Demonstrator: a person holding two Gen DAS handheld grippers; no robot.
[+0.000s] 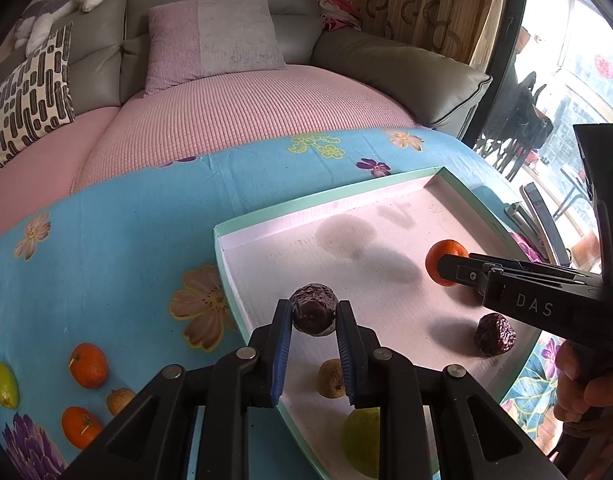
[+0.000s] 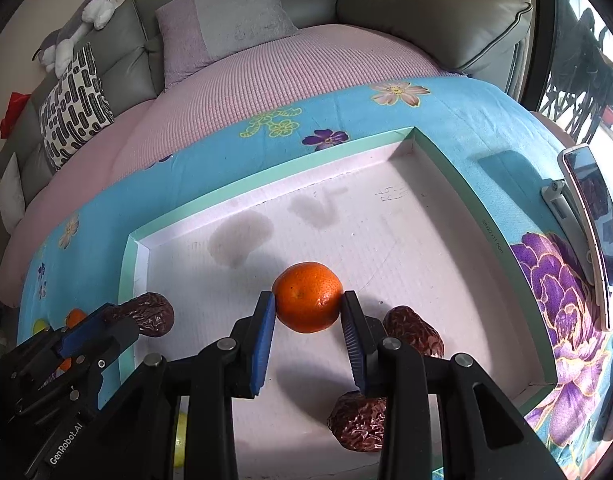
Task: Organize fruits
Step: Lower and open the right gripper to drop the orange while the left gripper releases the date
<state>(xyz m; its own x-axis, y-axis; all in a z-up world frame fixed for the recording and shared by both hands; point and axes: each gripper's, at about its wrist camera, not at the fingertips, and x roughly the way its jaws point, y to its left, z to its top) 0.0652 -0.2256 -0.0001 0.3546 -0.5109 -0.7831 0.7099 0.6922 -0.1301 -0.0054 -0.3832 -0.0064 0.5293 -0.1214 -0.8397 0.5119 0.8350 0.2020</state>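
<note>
A shallow white tray with a mint-green rim point(image 1: 326, 196) point(image 2: 266, 178) lies on a blue flowered cloth. My left gripper point(image 1: 315, 314) is shut on a wrinkled dark red date point(image 1: 313, 314) point(image 2: 150, 314) above the tray's left side. My right gripper point(image 2: 308, 300) is shut on an orange mandarin point(image 2: 308, 296) point(image 1: 440, 262) over the tray's middle. Two more dates point(image 2: 412, 332) point(image 2: 358, 422) lie in the tray near the right gripper; one date point(image 1: 494, 334) shows in the left wrist view. A small brownish fruit point(image 1: 330, 378) and a green fruit point(image 1: 364, 440) rest at the tray's near edge.
Left of the tray on the cloth lie two mandarins point(image 1: 88, 364) point(image 1: 80, 426), a yellow-green fruit point(image 1: 4, 384) and a small tan fruit point(image 1: 120, 400). A phone on a stand point(image 2: 590, 216) sits right of the tray. A grey sofa with cushions point(image 1: 214, 36) stands behind.
</note>
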